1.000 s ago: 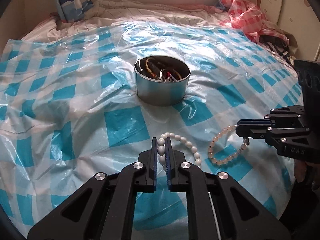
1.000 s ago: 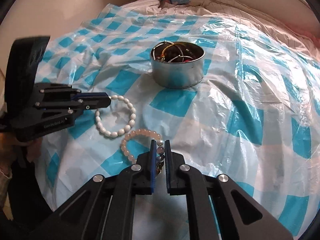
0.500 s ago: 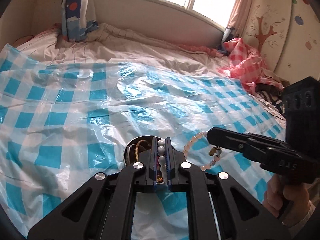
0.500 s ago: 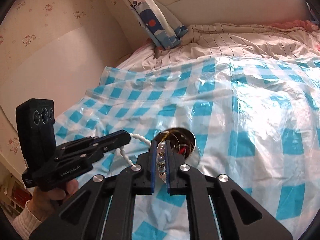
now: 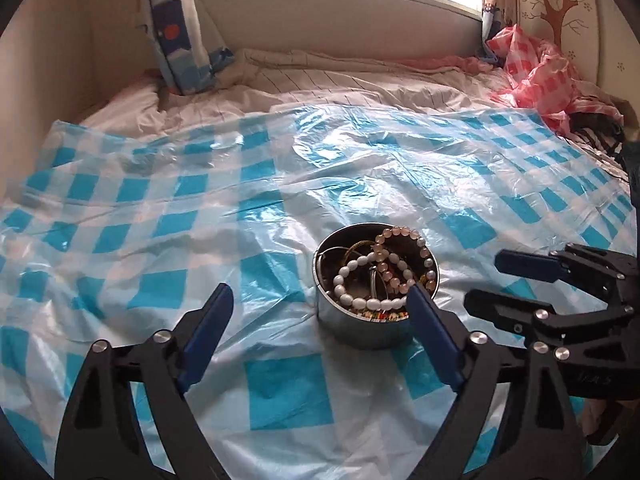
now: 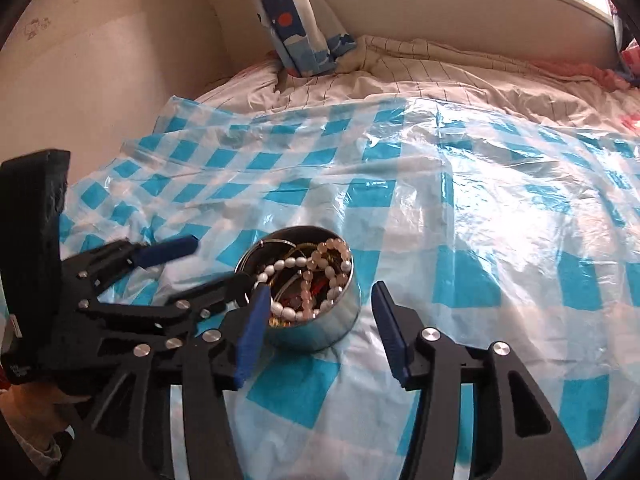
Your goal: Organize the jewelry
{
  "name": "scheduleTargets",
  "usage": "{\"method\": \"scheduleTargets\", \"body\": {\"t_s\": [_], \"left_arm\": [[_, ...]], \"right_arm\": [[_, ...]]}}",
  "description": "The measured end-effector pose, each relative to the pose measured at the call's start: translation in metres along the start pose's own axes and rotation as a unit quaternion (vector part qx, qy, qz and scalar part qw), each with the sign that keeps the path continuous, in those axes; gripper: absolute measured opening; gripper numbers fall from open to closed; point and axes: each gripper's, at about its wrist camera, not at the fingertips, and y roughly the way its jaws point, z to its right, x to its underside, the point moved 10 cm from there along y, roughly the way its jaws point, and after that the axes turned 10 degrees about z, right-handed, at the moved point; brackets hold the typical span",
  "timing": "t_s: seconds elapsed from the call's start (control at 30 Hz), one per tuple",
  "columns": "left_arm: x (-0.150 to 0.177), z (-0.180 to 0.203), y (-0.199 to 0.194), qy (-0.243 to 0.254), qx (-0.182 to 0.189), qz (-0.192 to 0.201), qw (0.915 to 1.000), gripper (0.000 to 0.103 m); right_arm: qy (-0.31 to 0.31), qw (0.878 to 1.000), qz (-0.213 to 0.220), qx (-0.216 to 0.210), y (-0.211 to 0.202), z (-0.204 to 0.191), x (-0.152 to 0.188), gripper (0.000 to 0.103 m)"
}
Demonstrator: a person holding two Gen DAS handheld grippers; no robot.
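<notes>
Resting in one metal tin (image 5: 374, 328) are two bead bracelets, white (image 5: 362, 280) and pink (image 5: 404, 258); half a second ago each was clamped, now both grippers, left (image 5: 320, 312) and right (image 6: 320, 310), hold fingers apart.

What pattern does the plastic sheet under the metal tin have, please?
The plastic sheet has a blue-and-white check, clearest in the left wrist view.

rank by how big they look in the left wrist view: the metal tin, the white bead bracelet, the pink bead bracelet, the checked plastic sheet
1. checked plastic sheet
2. metal tin
3. white bead bracelet and pink bead bracelet: similar loops, overlapping in the tin, too close to rank.
</notes>
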Motion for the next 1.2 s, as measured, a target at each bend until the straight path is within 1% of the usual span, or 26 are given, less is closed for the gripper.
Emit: {"method": "scheduleTargets", "body": {"t_s": [0.03,0.07,0.1,0.13,0.17,0.27,0.33,0.43,0.47,0.53,0.6,0.73,0.9,0.97,1.03,1.2], "left_arm": [[0.006,-0.003,-0.007,0.0,-0.008,-0.001,1.0,0.096],[0.014,-0.007,-0.013,-0.001,-0.014,-0.006,0.9999,0.096],[0.026,-0.011,-0.016,-0.003,-0.023,-0.021,0.9995,0.096],[0.039,-0.015,-0.016,-0.006,-0.031,-0.041,0.9987,0.096],[0.053,-0.018,-0.016,-0.009,-0.037,-0.06,0.9975,0.096],[0.089,-0.024,-0.015,-0.006,-0.05,-0.106,0.9931,0.096],[0.1,-0.023,-0.014,0.004,-0.053,-0.12,0.9913,0.096],[0.103,-0.022,-0.015,-0.009,-0.043,-0.118,0.992,0.096],[0.104,-0.022,-0.015,-0.014,-0.037,-0.12,0.992,0.096],[0.105,-0.022,-0.015,-0.012,-0.04,-0.121,0.9918,0.096],[0.104,-0.022,-0.015,-0.007,-0.039,-0.118,0.9922,0.096],[0.103,-0.021,-0.013,-0.013,-0.03,-0.118,0.9925,0.096],[0.097,-0.022,-0.014,-0.016,-0.029,-0.101,0.9944,0.096],[0.099,-0.02,-0.012,-0.02,-0.024,-0.101,0.9944,0.096],[0.105,-0.02,-0.008,-0.021,-0.023,-0.111,0.9933,0.096],[0.112,-0.025,-0.003,-0.059,0.003,-0.116,0.9914,0.096]], "right_arm": [[-0.008,1.0,-0.005,0.006,-0.007,0.0,0.008,0.053],[-0.014,1.0,-0.013,0.012,-0.012,-0.001,0.016,0.054],[-0.017,0.999,-0.023,0.018,-0.017,0.0,0.027,0.057],[-0.019,0.999,-0.033,0.026,-0.021,0.002,0.036,0.062],[-0.02,0.998,-0.04,0.036,-0.026,0.004,0.047,0.063],[-0.016,0.997,-0.062,0.053,-0.035,0.007,0.073,0.064],[-0.007,0.995,-0.074,0.067,-0.039,0.009,0.084,0.064],[-0.001,0.993,-0.075,0.087,-0.049,0.011,0.095,0.07],[-0.003,0.993,-0.074,0.094,-0.052,0.012,0.098,0.071],[-0.005,0.992,-0.073,0.103,-0.056,0.014,0.101,0.072],[-0.001,0.992,-0.071,0.105,-0.057,0.015,0.102,0.074],[-0.002,0.992,-0.067,0.111,-0.056,0.016,0.102,0.076],[0.004,0.991,-0.057,0.117,-0.056,0.022,0.1,0.077],[0.008,0.991,-0.056,0.122,-0.055,0.025,0.099,0.082],[0.008,0.99,-0.058,0.127,-0.053,0.027,0.101,0.086],[-0.003,0.988,-0.068,0.14,-0.048,0.027,0.104,0.094]]}}
